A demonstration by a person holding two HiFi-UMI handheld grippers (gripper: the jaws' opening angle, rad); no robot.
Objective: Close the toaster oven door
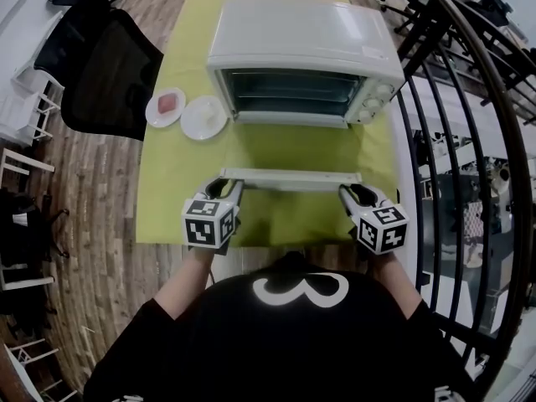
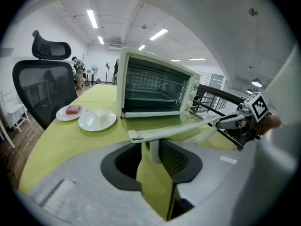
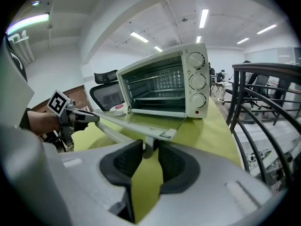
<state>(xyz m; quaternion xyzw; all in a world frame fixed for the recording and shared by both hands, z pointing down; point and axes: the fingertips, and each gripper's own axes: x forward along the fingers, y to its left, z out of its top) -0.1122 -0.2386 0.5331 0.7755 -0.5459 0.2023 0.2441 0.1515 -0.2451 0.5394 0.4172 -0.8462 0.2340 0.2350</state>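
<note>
Head view: white 3-shaped print (image 1: pixel 300 290) on shirt (image 1: pixel 276 346); toaster oven door (image 1: pixel 291 177) down

Open-plan office interior, long ceiling strip lights (image 2: pixel 92 19) overhead, black mesh office chair (image 2: pixel 44 86) with headrest beside a table (image 1: pixel 167 199) under a yellow-green cloth, wood-plank floor (image 1: pixel 100 224), black metal railing (image 1: pixel 469 141) at the right, people (image 2: pixel 77 72) standing far back.

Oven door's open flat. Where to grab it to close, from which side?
Take the handle on the free front edge of the door, by an end post, coming from the front. The bar stands off the glass, so a claw fits around it.
</note>
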